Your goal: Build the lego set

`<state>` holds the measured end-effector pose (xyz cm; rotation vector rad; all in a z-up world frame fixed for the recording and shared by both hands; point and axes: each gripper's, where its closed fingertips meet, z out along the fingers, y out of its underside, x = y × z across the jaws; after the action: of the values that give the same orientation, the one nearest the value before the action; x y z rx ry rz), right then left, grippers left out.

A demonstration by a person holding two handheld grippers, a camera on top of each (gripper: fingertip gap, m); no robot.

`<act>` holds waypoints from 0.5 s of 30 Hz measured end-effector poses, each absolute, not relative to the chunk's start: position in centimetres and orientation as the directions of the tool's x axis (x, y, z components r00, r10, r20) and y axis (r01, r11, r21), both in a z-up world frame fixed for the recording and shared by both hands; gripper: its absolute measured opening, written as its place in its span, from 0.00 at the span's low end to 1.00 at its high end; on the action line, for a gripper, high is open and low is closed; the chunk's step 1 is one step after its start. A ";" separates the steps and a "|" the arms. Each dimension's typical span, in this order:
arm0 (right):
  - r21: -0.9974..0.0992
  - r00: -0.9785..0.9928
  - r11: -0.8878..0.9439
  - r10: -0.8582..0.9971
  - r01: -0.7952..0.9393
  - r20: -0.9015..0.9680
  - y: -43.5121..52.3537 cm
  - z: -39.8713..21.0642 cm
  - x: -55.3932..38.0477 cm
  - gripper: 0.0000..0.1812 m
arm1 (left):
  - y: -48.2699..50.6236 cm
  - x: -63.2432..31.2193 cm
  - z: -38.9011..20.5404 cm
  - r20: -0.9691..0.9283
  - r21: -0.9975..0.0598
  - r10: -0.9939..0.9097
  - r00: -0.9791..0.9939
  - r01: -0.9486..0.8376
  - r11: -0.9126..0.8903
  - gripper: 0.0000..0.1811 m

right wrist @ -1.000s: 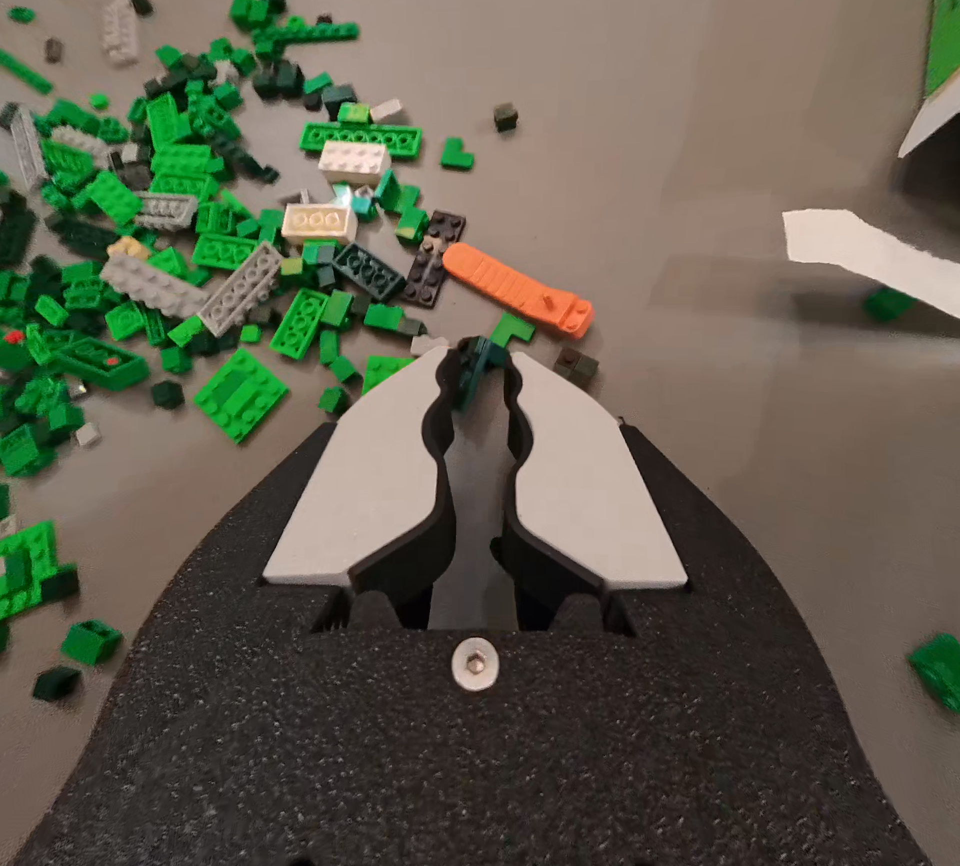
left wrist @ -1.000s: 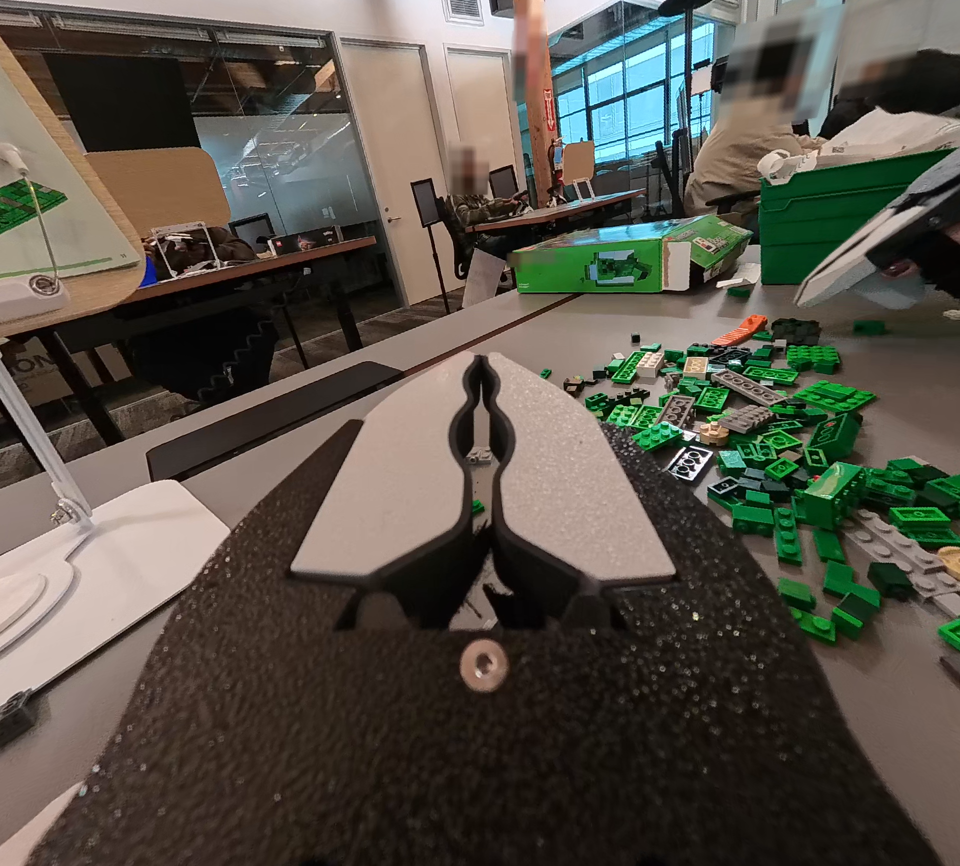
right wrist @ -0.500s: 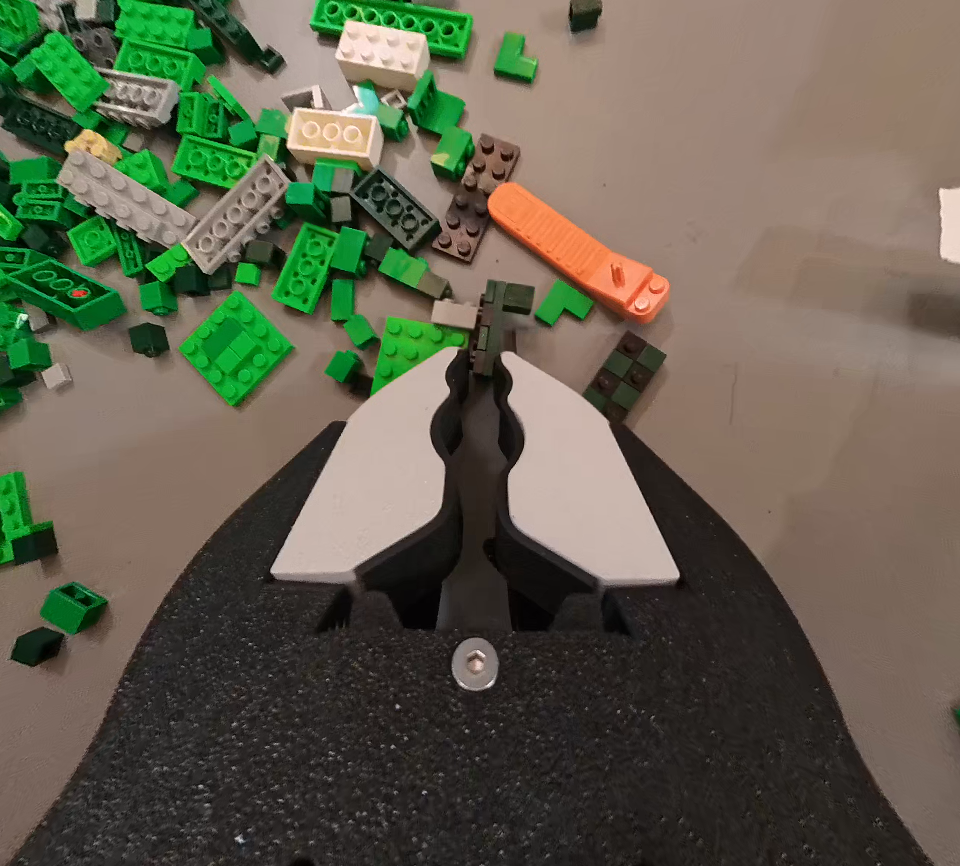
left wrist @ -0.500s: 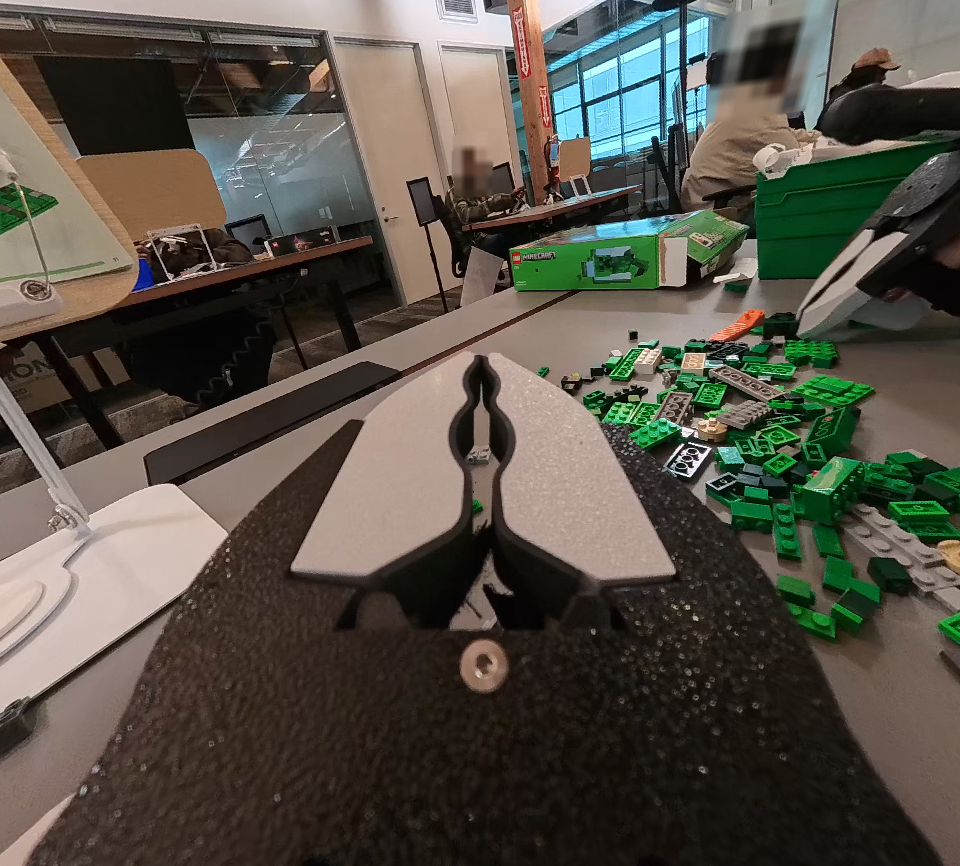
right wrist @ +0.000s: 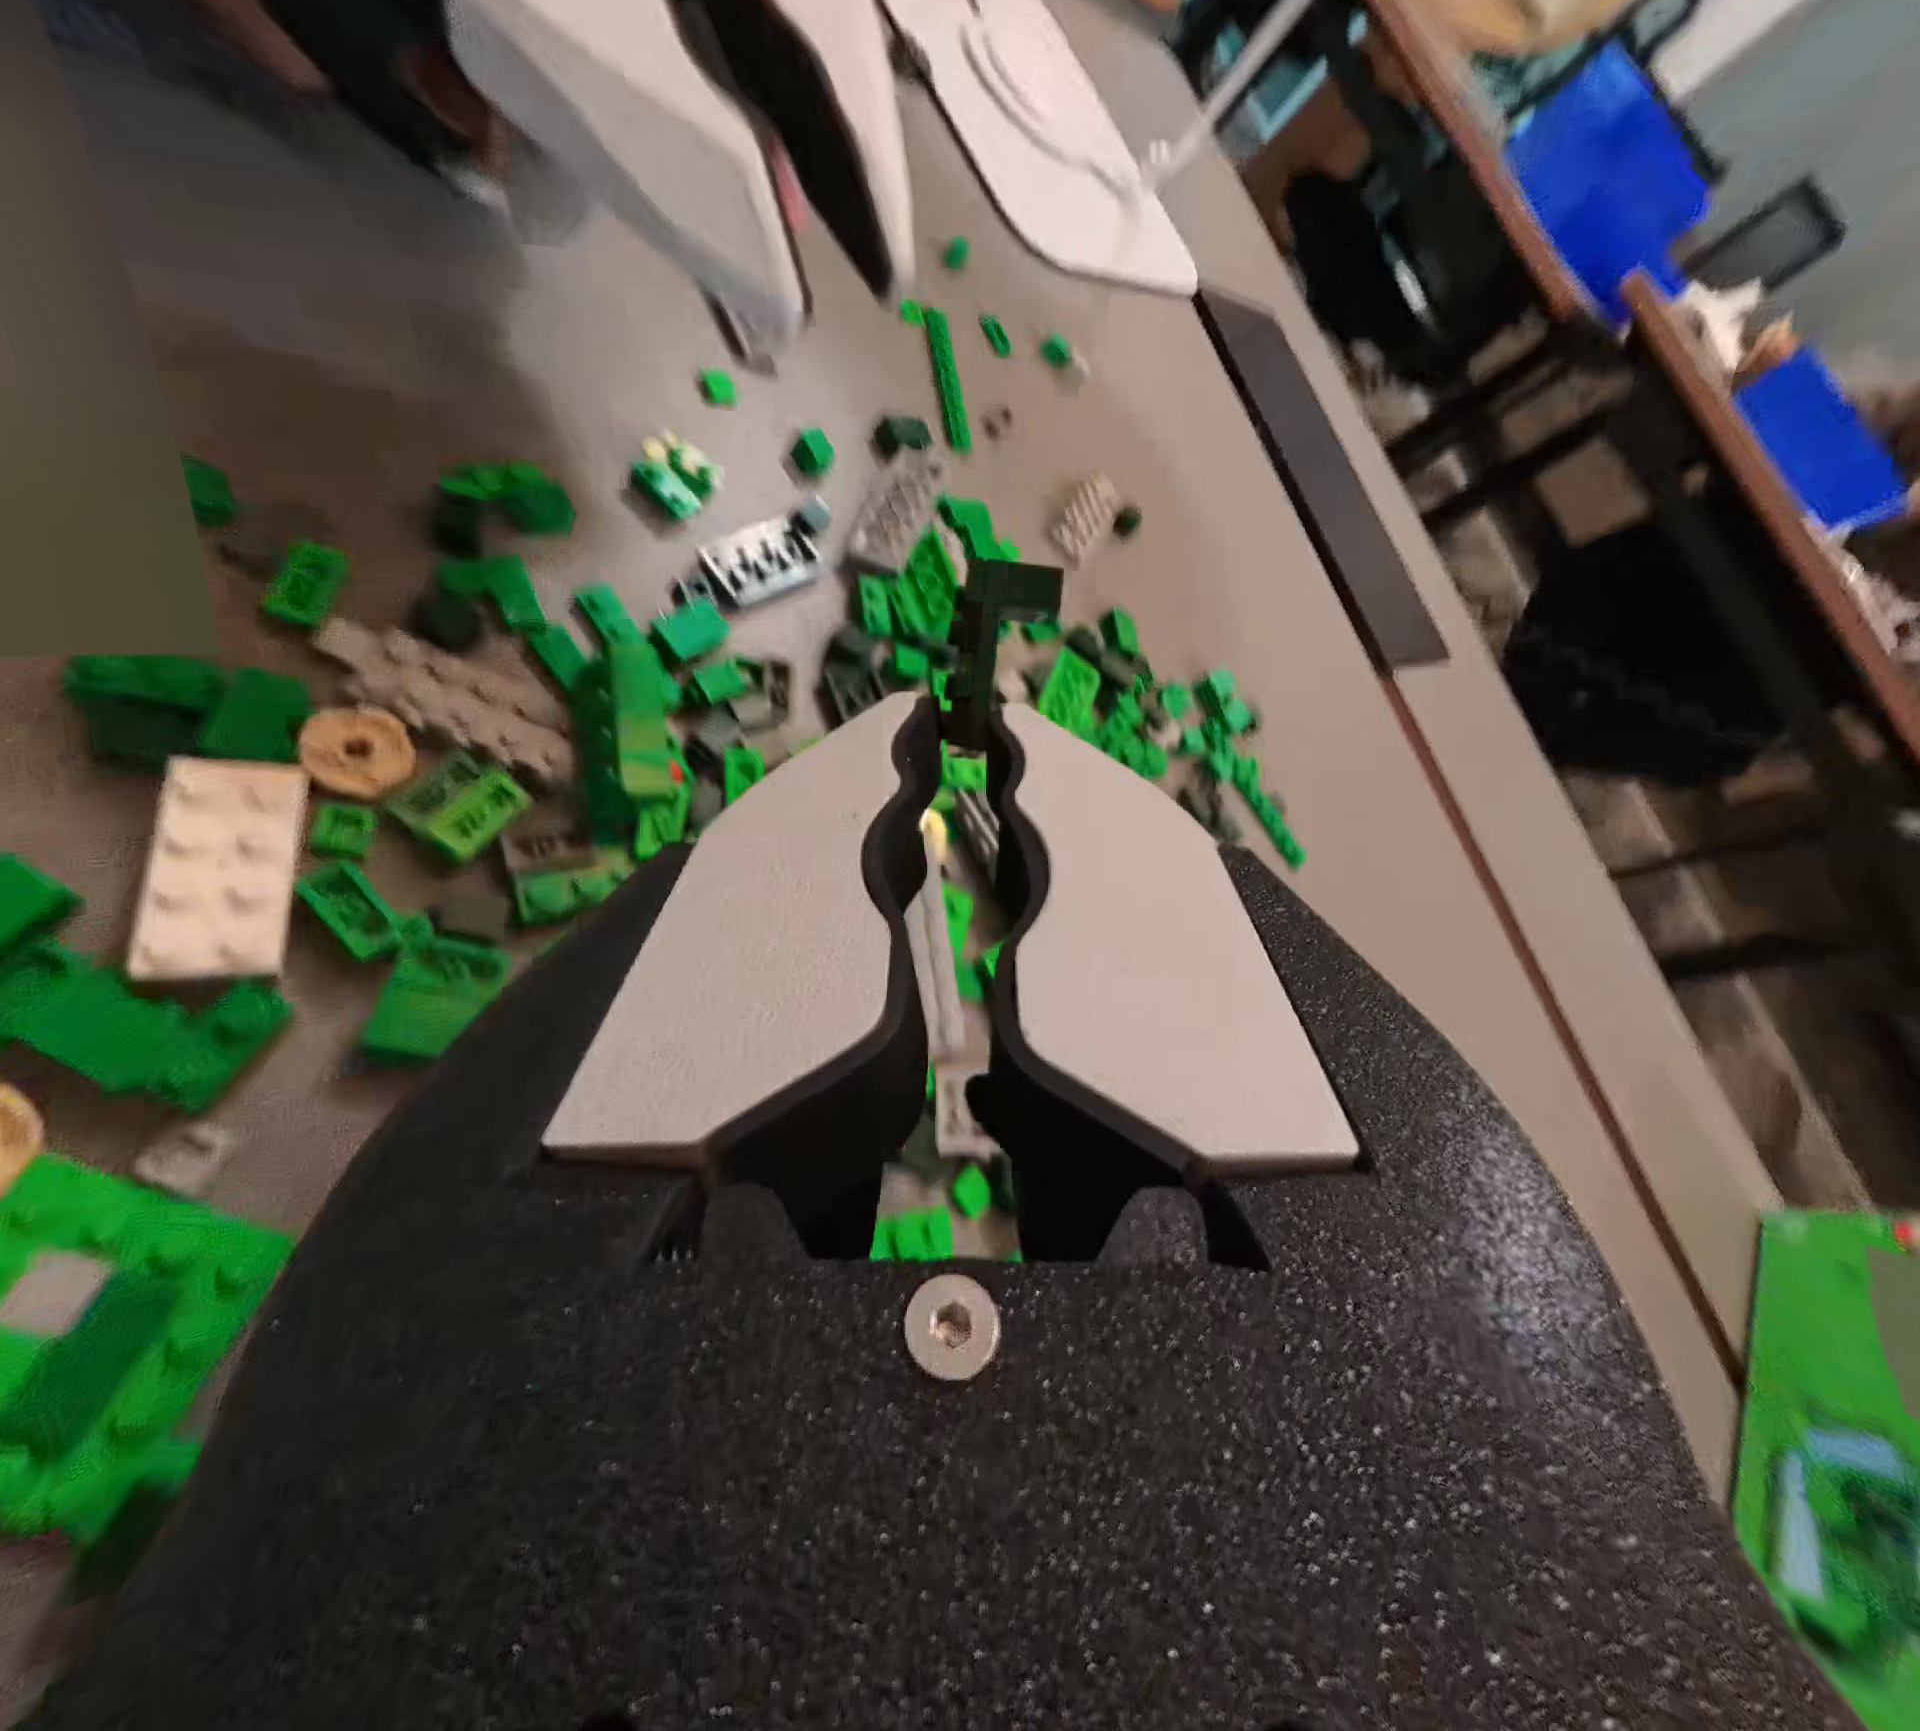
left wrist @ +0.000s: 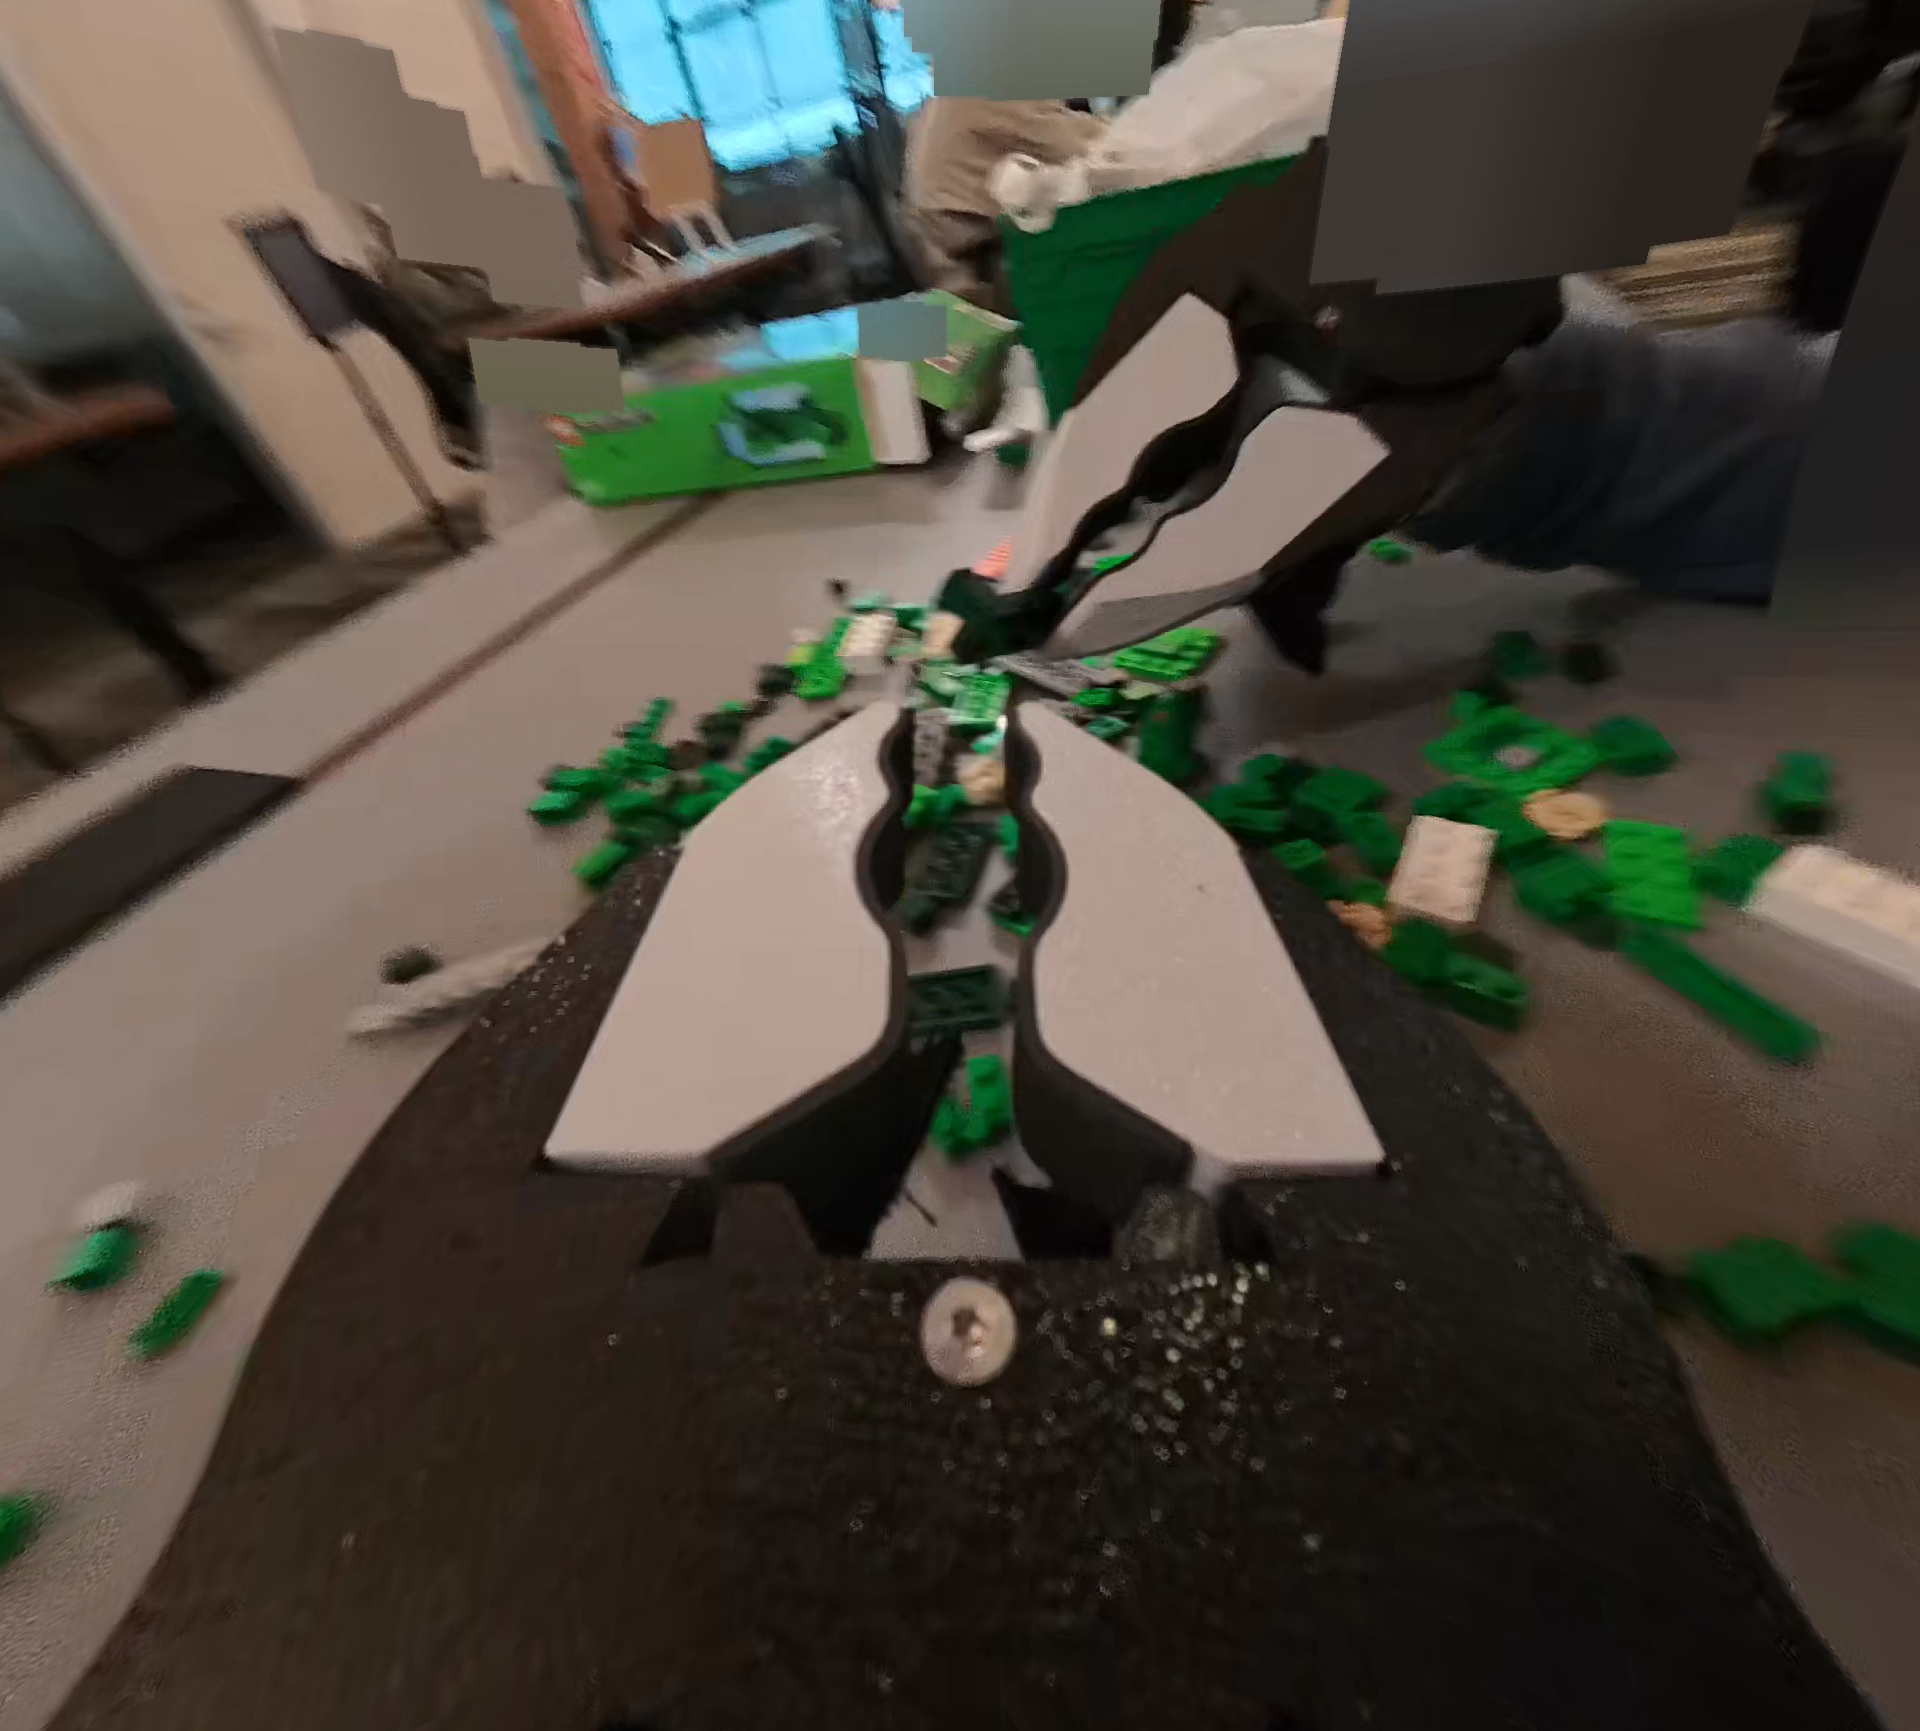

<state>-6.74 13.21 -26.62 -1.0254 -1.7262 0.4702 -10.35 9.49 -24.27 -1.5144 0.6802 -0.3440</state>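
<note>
Loose Lego pieces (left wrist: pixel 1299 808), mostly green, lie scattered on the grey table; the pile also shows in the right wrist view (right wrist: pixel 623 694). My right gripper (right wrist: pixel 961 715) is shut on a small dark green piece (right wrist: pixel 997 632) and holds it above the pile. In the left wrist view that gripper (left wrist: pixel 1049 601) hangs just beyond my left gripper, with the dark piece (left wrist: pixel 977 611) at its tips. My left gripper (left wrist: pixel 961 725) is open and empty, low over the pile. It shows at the top of the right wrist view (right wrist: pixel 842 299). Both views are blurred.
A partly built green plate (right wrist: pixel 104 1318) lies at the lower left. A white brick (right wrist: pixel 218 871) lies beside it. The green Lego box (left wrist: pixel 727 434) and a green bin (left wrist: pixel 1091 268) stand at the back. A white stand base (right wrist: pixel 1039 123) sits near the table edge. Some 7 cm of space lies between my two pairs of fingers.
The left gripper has opened and swung right over the pile. The right gripper has lifted the dark green piece off the table and turned to face the left gripper.
</note>
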 end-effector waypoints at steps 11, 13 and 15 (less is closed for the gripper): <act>-0.761 -0.052 0.622 0.779 0.186 0.624 9.4 -24.8 -9.4 0.05 | 9.2 -9.3 -23.7 0.297 -0.955 -0.726 0.621 0.180 -0.237 0.23; -0.742 -0.051 0.646 0.760 0.180 0.648 9.1 -24.9 -9.7 0.05 | 9.2 -9.2 -23.7 0.290 -0.957 -0.725 0.625 0.179 -0.229 0.19; -0.719 -0.036 0.672 0.734 0.176 0.678 9.0 -24.8 -9.9 0.05 | 9.2 -9.3 -23.6 0.285 -0.959 -0.717 0.636 0.180 -0.221 0.15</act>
<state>-9.93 8.98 -24.78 -0.7707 -1.5760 0.5293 -9.33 9.20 -23.62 -1.5888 0.4569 -0.8808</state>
